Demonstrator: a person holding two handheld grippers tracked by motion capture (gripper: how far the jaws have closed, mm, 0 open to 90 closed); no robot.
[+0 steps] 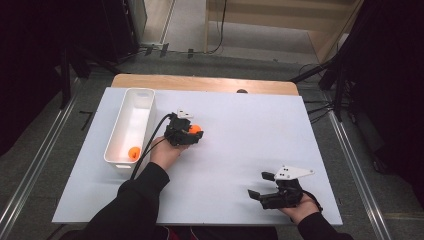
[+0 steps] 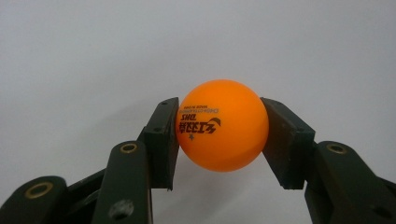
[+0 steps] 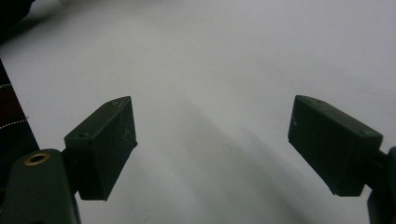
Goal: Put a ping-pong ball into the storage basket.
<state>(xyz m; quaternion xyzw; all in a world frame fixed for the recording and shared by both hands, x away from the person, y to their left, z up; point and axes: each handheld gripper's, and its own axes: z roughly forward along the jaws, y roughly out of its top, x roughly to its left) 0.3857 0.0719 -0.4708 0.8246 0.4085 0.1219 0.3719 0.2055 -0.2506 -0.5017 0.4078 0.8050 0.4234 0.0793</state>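
Orange ball pinched beside the white tub

The left gripper (image 2: 219, 135) pinches a glossy orange plastic ping-pong ball (image 2: 222, 125) squarely between both pads, just right of the long white plastic tub (image 1: 118, 130); the right gripper (image 3: 212, 144), well right of the tub, holds its jaws spread.

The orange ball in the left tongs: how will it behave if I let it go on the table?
The orange ball looks like a printed table-tennis ball, so probably very light and hollow. Being smooth and round, it would likely roll or bounce on the flat white table. The left tongs touch it only at two sides, so a hard squeeze might pop it out.
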